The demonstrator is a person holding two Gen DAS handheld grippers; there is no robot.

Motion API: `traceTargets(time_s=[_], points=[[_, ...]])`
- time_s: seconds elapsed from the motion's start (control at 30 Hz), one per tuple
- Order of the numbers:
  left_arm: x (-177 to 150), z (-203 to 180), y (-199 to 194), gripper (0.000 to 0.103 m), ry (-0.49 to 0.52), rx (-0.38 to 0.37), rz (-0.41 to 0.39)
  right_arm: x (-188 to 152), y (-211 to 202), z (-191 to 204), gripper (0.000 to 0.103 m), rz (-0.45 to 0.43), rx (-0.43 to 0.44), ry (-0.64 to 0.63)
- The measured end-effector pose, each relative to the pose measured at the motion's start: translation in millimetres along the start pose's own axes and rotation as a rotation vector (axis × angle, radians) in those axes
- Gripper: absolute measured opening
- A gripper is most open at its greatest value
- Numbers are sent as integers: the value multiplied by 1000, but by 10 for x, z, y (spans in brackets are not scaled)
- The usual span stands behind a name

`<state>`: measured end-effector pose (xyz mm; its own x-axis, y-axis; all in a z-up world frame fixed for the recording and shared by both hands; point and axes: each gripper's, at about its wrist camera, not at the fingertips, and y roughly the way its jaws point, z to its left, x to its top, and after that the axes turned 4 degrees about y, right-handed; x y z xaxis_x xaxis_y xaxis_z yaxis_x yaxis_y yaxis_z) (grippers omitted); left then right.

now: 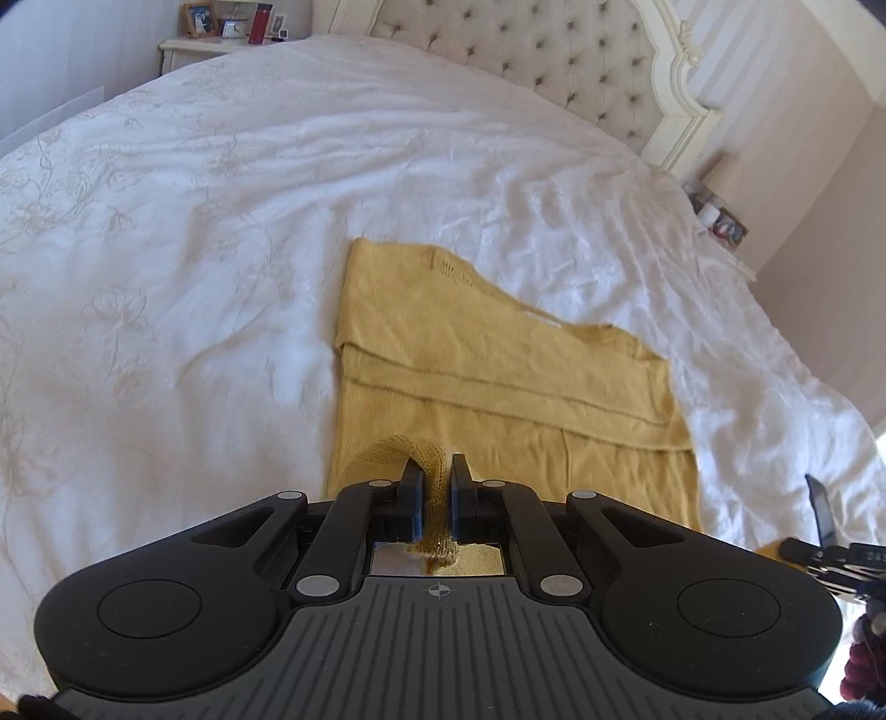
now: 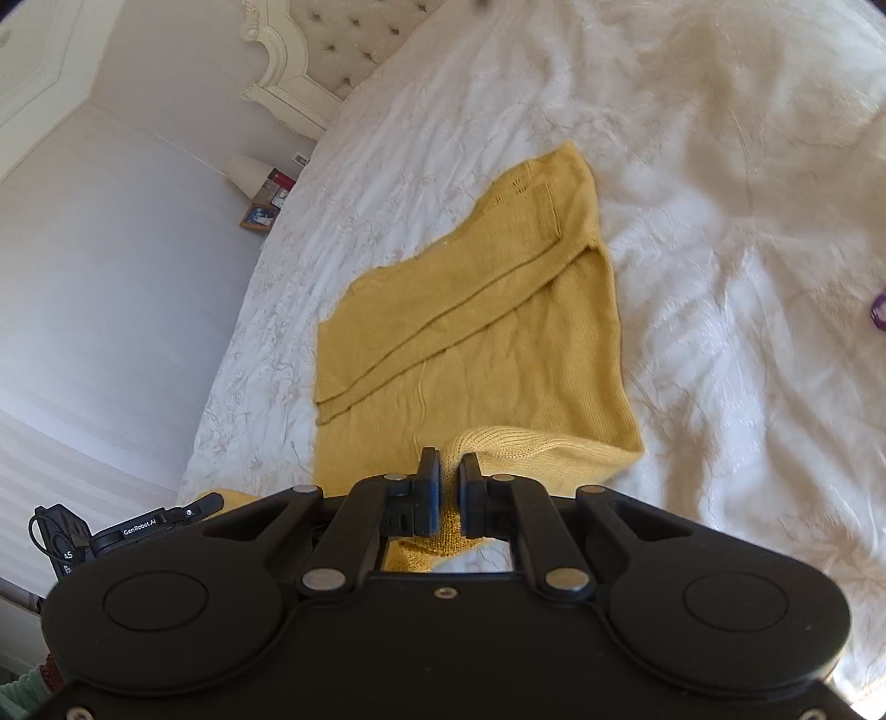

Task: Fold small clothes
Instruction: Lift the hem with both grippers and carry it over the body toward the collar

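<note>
A mustard-yellow knit sweater (image 1: 498,376) lies on the white bedspread (image 1: 221,221), its sleeves folded across the body. It also shows in the right wrist view (image 2: 487,332). My left gripper (image 1: 434,471) is shut on the sweater's ribbed bottom hem at its left corner and lifts it a little. My right gripper (image 2: 449,468) is shut on the hem at the other corner, the knit bunched between its fingers. The right gripper's edge shows in the left wrist view (image 1: 825,531), and the left gripper's side in the right wrist view (image 2: 155,526).
A tufted cream headboard (image 1: 554,50) stands at the far end. A nightstand (image 1: 199,47) holds frames and a red bottle (image 1: 260,22). Another nightstand with a lamp (image 2: 249,171) sits beside the bed. A purple object (image 2: 877,313) lies on the bedspread at right.
</note>
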<state>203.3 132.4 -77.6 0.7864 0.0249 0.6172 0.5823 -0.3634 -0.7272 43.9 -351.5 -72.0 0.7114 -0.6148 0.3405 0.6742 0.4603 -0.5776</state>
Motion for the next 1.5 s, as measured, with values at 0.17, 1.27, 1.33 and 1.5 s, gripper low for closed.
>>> traceTargets(time_s=[0.17, 1.27, 1.33, 1.5], points=[[481, 61, 264, 8, -17, -10, -59, 568, 317, 192, 13, -79, 29, 1], [1593, 575, 2098, 33, -27, 64, 88, 1937, 1940, -277, 31, -99, -336, 187], [1669, 603, 2122, 35, -27, 66, 74, 1951, 1940, -290, 54, -118, -335, 189], [1785, 558, 2056, 37, 33, 89, 46, 1996, 1839, -239, 61, -187, -333, 156]])
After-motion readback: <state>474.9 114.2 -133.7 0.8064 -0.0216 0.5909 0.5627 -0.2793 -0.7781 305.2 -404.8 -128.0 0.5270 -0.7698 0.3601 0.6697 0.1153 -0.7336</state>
